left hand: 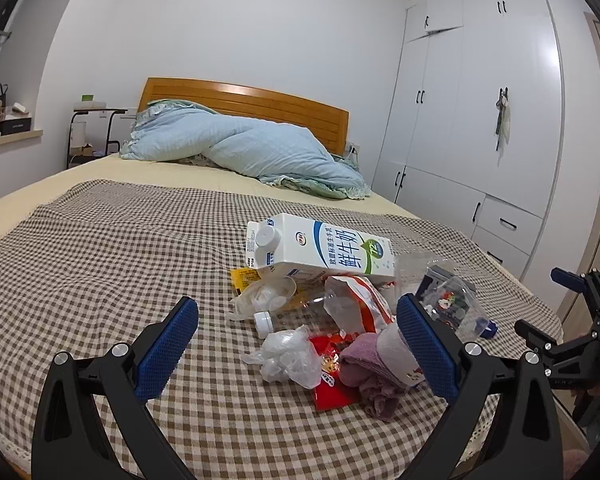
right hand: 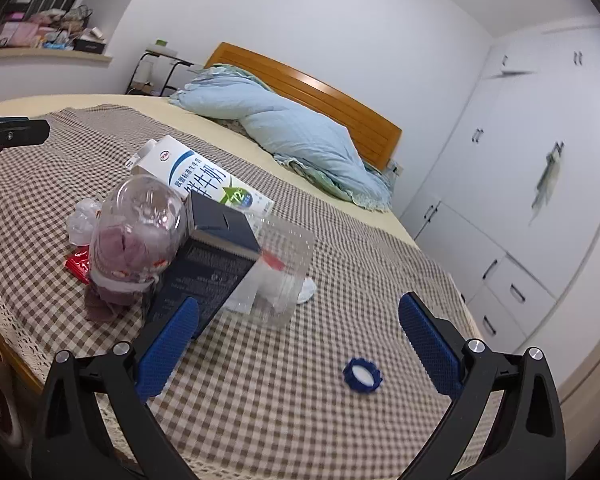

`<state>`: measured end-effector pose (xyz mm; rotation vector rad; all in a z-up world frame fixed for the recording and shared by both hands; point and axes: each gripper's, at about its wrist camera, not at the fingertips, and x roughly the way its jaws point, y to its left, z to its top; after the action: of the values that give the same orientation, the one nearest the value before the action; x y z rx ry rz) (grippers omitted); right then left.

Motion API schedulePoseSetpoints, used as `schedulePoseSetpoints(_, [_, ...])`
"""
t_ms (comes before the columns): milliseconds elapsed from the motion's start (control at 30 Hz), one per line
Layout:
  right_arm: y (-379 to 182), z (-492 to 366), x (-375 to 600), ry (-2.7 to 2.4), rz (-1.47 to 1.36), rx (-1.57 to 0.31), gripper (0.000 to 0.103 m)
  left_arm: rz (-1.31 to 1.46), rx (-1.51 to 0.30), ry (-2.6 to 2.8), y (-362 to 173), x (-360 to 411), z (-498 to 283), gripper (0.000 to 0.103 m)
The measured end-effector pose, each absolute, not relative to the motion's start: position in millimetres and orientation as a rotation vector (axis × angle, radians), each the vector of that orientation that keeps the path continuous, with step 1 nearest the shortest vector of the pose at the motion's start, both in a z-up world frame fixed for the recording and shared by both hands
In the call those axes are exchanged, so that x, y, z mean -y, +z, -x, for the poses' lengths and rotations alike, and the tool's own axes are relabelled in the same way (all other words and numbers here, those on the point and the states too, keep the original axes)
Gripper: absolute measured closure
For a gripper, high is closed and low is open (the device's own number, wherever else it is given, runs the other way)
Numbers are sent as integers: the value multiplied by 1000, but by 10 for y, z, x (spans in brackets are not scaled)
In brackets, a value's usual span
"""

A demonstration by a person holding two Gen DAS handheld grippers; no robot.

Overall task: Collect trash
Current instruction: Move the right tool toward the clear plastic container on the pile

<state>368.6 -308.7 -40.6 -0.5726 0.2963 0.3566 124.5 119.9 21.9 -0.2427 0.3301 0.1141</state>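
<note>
A pile of trash lies on the checked bed cover (left hand: 100, 264). A white milk carton (left hand: 324, 252) lies on its side at the back of the pile. In front of it are a clear plastic bottle (left hand: 312, 308), a crumpled clear bag (left hand: 288, 354), a red wrapper (left hand: 332, 394) and a purple cloth (left hand: 374, 384). My left gripper (left hand: 296, 340) hovers open just in front of the pile. From the right side I see the milk carton (right hand: 204, 178), the bottle (right hand: 140, 232), a dark blue box (right hand: 208, 272), a clear cup (right hand: 284, 276) and a blue cap (right hand: 362, 375). My right gripper (right hand: 298, 340) is open and holds nothing.
A blue quilt (left hand: 252, 148) is bunched at the wooden headboard (left hand: 240, 100). White wardrobes (left hand: 480, 120) line the right wall. The bed's lace-trimmed foot edge (right hand: 4, 320) runs along the left of the right wrist view. A small rack (left hand: 96, 128) stands left of the bed.
</note>
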Motion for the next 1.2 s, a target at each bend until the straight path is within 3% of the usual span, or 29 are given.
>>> schedulePoseSetpoints(700, [-317,-4158,2564,541,985,-285,6,266,-369,112,183,-1359,-1470,7])
schedulePoseSetpoints(1200, [-445,-4445,2323,699,1258,-410,6,275,-397,104,123,-1324,-1549,7])
